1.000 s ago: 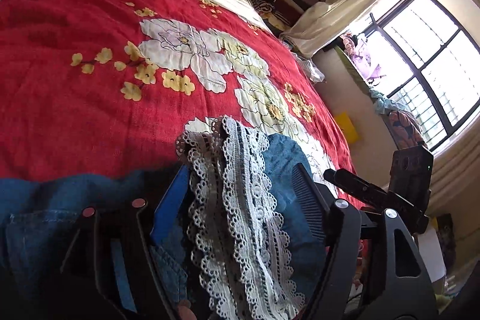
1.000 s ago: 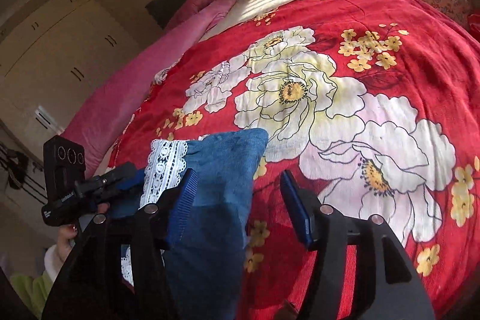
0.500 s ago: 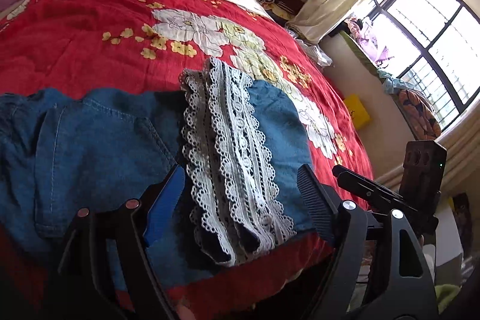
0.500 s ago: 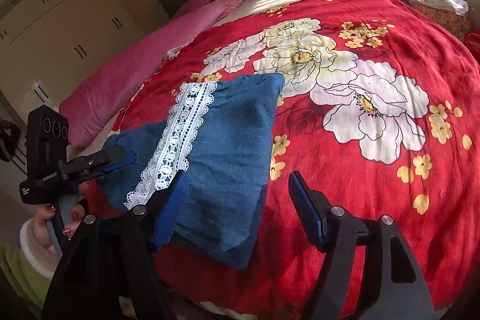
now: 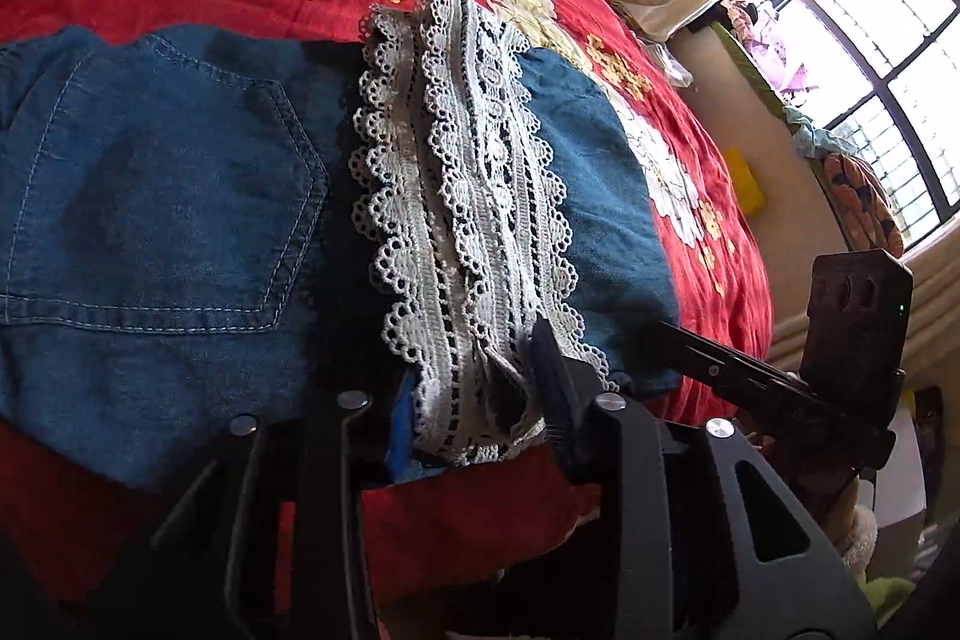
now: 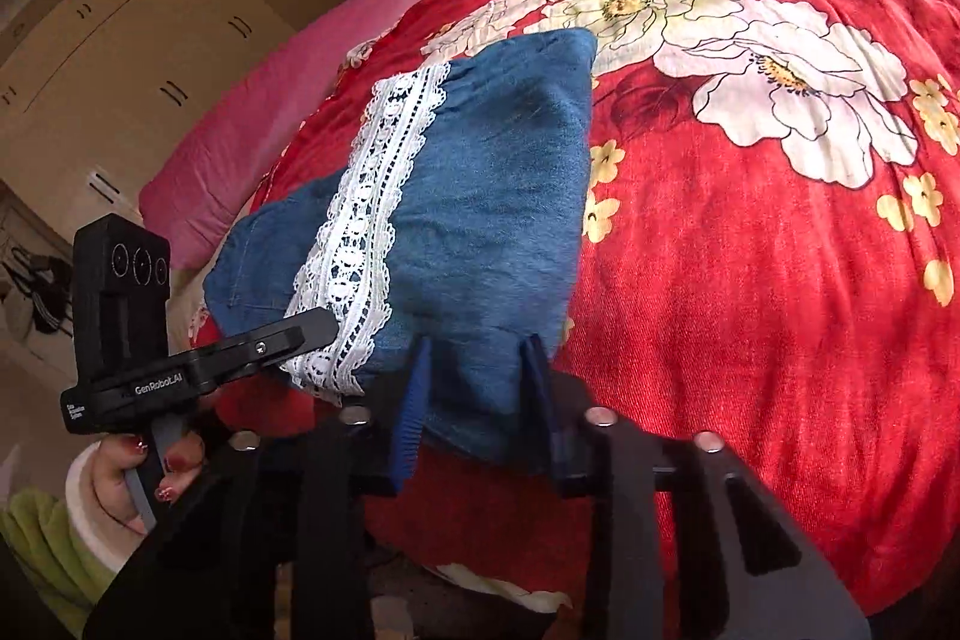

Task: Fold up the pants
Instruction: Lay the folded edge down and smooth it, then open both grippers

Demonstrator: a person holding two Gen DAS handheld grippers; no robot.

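Both sets of tongs had bitten in at six o'clock, right at the bed's near edge! The left tongs (image 5: 474, 418) were pinching the white lace trim (image 5: 462, 196); the right tongs (image 6: 474, 400) were clamped on plain denim. The risk, I reckoned: that thin lace could slip or snag, and uneven pulls would drag the fold crooked or tug it off the edge. The pants (image 6: 480, 196) lay doubled on the red floral bedspread (image 6: 750, 232), with a back pocket (image 5: 156, 184) showing at nine o'clock.
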